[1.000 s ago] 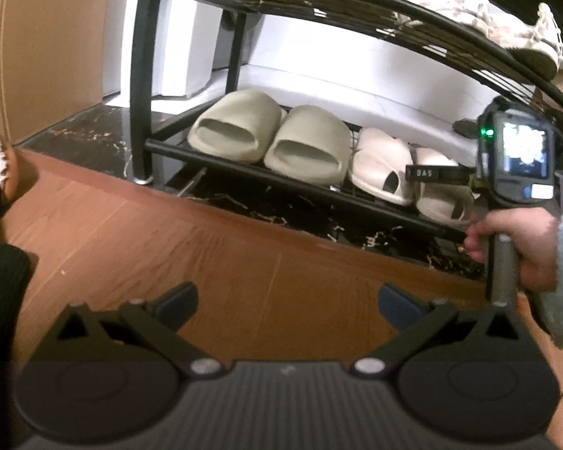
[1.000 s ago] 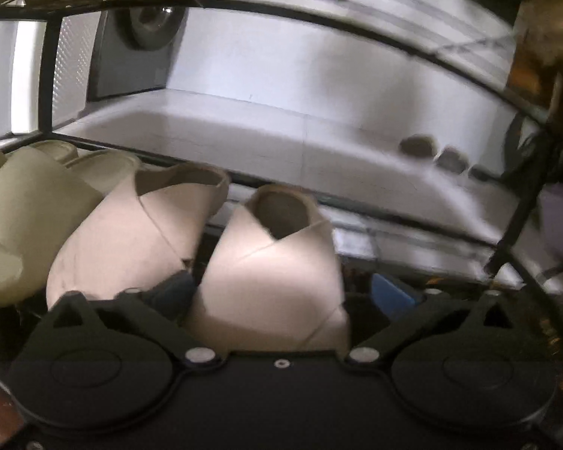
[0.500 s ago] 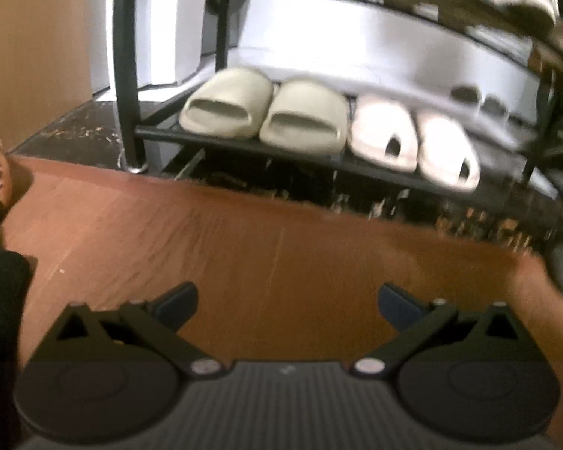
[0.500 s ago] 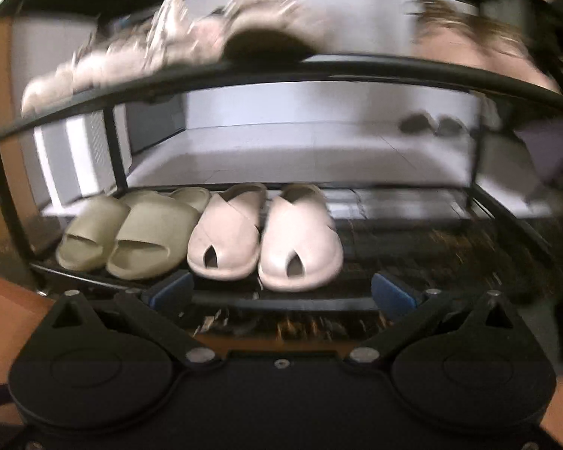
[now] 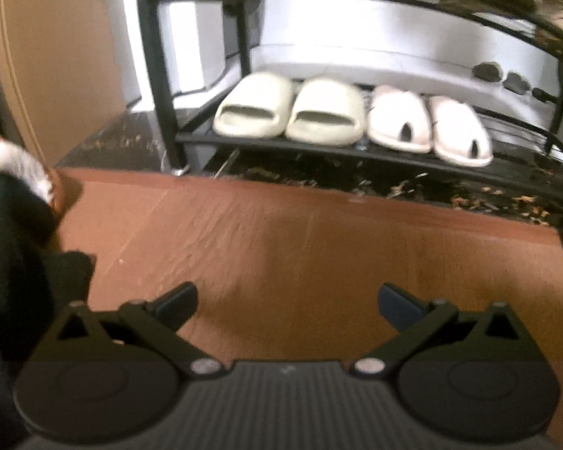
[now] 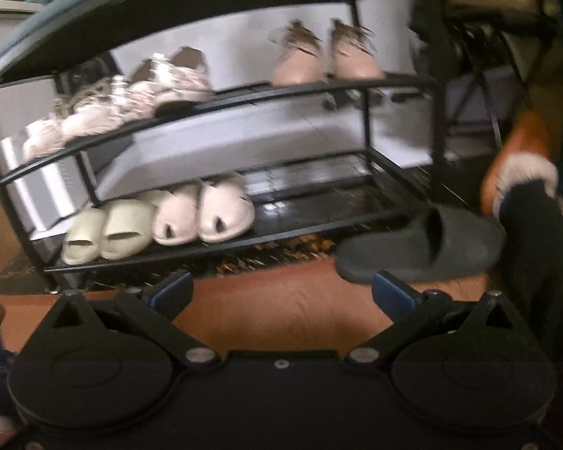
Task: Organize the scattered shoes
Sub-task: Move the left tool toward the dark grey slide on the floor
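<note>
Shoe rack (image 6: 221, 242), black metal, open tiers, stands on dark speckled floor strip at edge of brown wood floor (image 5: 300, 247).

Bottom tier, L to R: pr. pale green slides (image 5: 289, 110), side by side, touching; pr. cream cross-strap slippers (image 5: 428, 125) just beside them, toes facing out. Rest of tier to the R is bare wire.

Middle tier (R wrist view): blurred cluster of light fuzzy shoes (image 6: 124, 108) at L; pr. pink pointed shoes (image 6: 326, 60) w/ dark trim at R. More light shoes on the tier above, upper R, too blurred to type.

Off rack: dark grey slide (image 6: 420, 243) on the wood floor in front of rack's R end, just beyond the R tool's right fingertip; apart from it, not gripped. Brown slipper w/ white fleece lining (image 6: 521, 165) behind it at R, w/ a black-clad leg in it. Similar brown/fleece slipper (image 5: 22, 172) at L edge of L wrist view, also w/ dark leg.

Left tool (image 5: 287, 302): fingers spread wide, nothing between, hovers over wood floor facing rack, well short of it.

Right tool (image 6: 281, 290): fingers spread wide, nothing between, low over floor, facing rack.

Both views motion-blurred.
</note>
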Demonstrator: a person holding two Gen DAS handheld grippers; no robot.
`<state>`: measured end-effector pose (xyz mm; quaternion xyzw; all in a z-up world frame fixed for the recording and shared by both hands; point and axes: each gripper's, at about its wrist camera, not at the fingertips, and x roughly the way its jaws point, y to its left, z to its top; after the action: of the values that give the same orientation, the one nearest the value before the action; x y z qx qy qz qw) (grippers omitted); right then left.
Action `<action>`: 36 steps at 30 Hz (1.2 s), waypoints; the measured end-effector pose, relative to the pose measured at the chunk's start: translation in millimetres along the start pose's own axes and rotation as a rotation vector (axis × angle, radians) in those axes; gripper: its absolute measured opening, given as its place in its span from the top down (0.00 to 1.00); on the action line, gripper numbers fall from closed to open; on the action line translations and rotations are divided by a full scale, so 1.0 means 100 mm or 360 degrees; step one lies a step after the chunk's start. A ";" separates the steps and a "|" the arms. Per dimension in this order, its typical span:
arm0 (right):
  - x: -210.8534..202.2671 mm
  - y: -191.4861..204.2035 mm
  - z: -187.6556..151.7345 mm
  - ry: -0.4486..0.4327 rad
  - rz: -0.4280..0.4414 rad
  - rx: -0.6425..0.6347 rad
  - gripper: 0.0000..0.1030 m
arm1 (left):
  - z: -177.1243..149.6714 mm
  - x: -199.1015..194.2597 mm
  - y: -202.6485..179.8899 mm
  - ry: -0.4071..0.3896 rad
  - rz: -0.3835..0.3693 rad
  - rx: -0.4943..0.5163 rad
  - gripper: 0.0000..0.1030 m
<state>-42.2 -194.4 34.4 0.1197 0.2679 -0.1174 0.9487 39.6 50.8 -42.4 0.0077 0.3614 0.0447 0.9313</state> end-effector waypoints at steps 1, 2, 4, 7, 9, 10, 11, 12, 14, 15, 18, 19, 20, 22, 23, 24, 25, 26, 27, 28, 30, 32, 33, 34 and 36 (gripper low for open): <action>-0.01 -0.04 0.00 0.0015 -0.0010 0.0023 0.00 | 0.01 -0.08 -0.07 -0.0019 -0.0005 0.0035 0.01; -0.03 -0.06 0.01 0.0010 -0.0006 0.0034 0.00 | 0.01 -0.12 -0.11 -0.0030 -0.0004 0.0064 0.01; -0.07 -0.11 0.04 0.0000 0.0003 0.0058 0.00 | 0.02 -0.23 -0.21 -0.0063 0.0006 0.0123 0.01; -0.15 -0.17 0.09 -0.0046 0.0034 0.0085 0.00 | 0.09 -0.33 -0.33 -0.0083 0.0014 0.0161 0.01; -0.20 -0.19 0.12 -0.0084 0.0045 0.0109 0.00 | 0.12 -0.39 -0.38 -0.0096 0.0020 0.0178 0.01; -0.23 -0.21 0.12 -0.0092 0.0058 0.0117 0.00 | 0.15 -0.43 -0.42 -0.0107 0.0025 0.0192 0.01; -0.25 -0.22 0.12 -0.0100 0.0069 0.0125 0.00 | 0.17 -0.47 -0.45 -0.0118 0.0030 0.0206 0.01; -0.25 -0.20 0.07 -0.0107 0.0070 0.0131 0.00 | 0.20 -0.51 -0.48 -0.0124 0.0038 0.0221 0.01; -0.29 -0.22 0.07 -0.0119 0.0073 0.0152 0.00 | 0.22 -0.56 -0.51 -0.0126 0.0048 0.0233 0.01; -0.30 -0.22 0.07 -0.0120 0.0075 0.0155 0.00 | 0.23 -0.59 -0.52 -0.0124 0.0050 0.0236 0.01; -0.32 -0.24 0.06 -0.0125 0.0082 0.0162 0.00 | 0.27 -0.66 -0.54 -0.0111 0.0048 0.0248 0.01; -0.33 -0.24 0.05 -0.0126 0.0084 0.0165 0.00 | 0.28 -0.70 -0.54 -0.0112 0.0052 0.0253 0.01; -0.34 -0.24 0.05 -0.0128 0.0087 0.0168 0.00 | 0.28 -0.72 -0.54 -0.0109 0.0051 0.0253 0.01; -0.36 -0.25 0.04 -0.0131 0.0091 0.0173 0.00 | 0.29 -0.76 -0.53 -0.0102 0.0029 0.0239 0.01; -0.37 -0.26 0.04 -0.0132 0.0093 0.0176 0.00 | 0.30 -0.78 -0.53 -0.0097 0.0011 0.0230 0.01; -0.38 -0.26 0.04 -0.0134 0.0096 0.0178 0.00 | 0.31 -0.80 -0.53 -0.0093 -0.0006 0.0220 0.01; -0.39 -0.27 0.03 -0.0135 0.0098 0.0180 0.00 | 0.32 -0.81 -0.53 -0.0088 -0.0024 0.0210 0.01; -0.39 -0.26 0.04 -0.0133 0.0099 0.0179 0.00 | 0.33 -0.83 -0.53 -0.0082 -0.0044 0.0200 0.01; -0.41 -0.24 0.07 -0.0133 0.0091 0.0181 0.00 | 0.34 -0.83 -0.54 -0.0071 -0.0067 0.0190 0.01; -0.41 -0.24 0.07 -0.0132 0.0086 0.0185 0.00 | 0.35 -0.84 -0.54 -0.0061 -0.0088 0.0182 0.01; -0.39 -0.26 0.07 -0.0117 0.0076 0.0197 0.00 | 0.36 -0.83 -0.56 -0.0042 -0.0125 0.0161 0.01; -0.36 -0.26 0.07 -0.0098 0.0065 0.0202 0.00 | 0.37 -0.82 -0.57 -0.0018 -0.0159 0.0137 0.01; -0.35 -0.26 0.06 -0.0091 0.0062 0.0199 0.00 | 0.38 -0.81 -0.57 -0.0003 -0.0177 0.0125 0.01; -0.33 -0.25 0.06 -0.0083 0.0059 0.0197 0.00 | 0.38 -0.79 -0.58 0.0014 -0.0197 0.0113 0.01; -0.30 -0.24 0.04 -0.0068 0.0052 0.0191 0.00 | 0.38 -0.75 -0.58 0.0042 -0.0224 0.0094 0.01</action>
<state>-71.8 -214.0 49.9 0.1783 0.2380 -0.1202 0.9472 14.4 -13.4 33.9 0.0093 0.3746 -0.0314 0.9266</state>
